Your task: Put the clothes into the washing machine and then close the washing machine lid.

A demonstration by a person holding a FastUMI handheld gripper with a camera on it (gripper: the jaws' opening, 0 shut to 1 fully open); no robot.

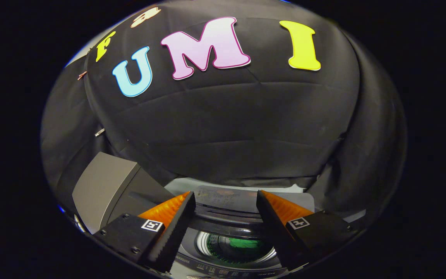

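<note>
The hand-held gripper (pixel 226 197) hangs released, empty, above the washing machine (pixel 230 232); its labels are illegible.

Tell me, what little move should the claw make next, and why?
Probably swing toward the raised grey lid and start pushing it down. The claw is open and holds nothing, the washing machine is open below it, and something green, likely the clothes, already lies in the drum between the fingers.

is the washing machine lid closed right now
No, the grey washing machine lid stands raised beside the open drum, green clothing inside, and the gripper fingers are open, holding nothing.
</note>
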